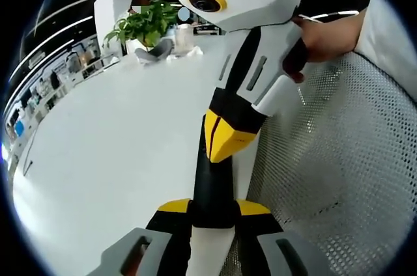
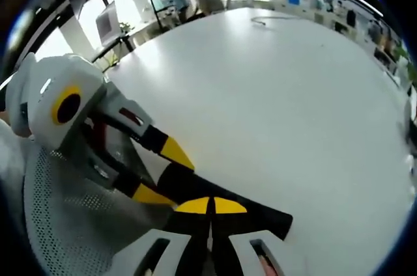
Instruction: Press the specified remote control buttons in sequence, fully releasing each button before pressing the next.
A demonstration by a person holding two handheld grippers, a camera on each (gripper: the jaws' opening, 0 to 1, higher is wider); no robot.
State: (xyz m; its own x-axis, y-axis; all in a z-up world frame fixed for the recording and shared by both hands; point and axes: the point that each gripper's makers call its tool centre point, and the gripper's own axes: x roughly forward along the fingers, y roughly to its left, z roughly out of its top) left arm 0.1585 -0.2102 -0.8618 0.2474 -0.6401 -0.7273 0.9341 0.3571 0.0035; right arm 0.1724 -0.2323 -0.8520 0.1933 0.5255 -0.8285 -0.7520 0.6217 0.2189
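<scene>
Clamping a slim, plain black remote control [image 1: 212, 181] between its yellow-tipped jaws, the left gripper [image 1: 214, 207] is holding it over the edge of the white table [image 1: 111, 152]. The right gripper [image 1: 223, 138] is keeping its jaws closed together, tips touching the remote's face; buttons too dark to make out.

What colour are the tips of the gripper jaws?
Yellow, clearest on the right gripper in the left gripper view.
</scene>
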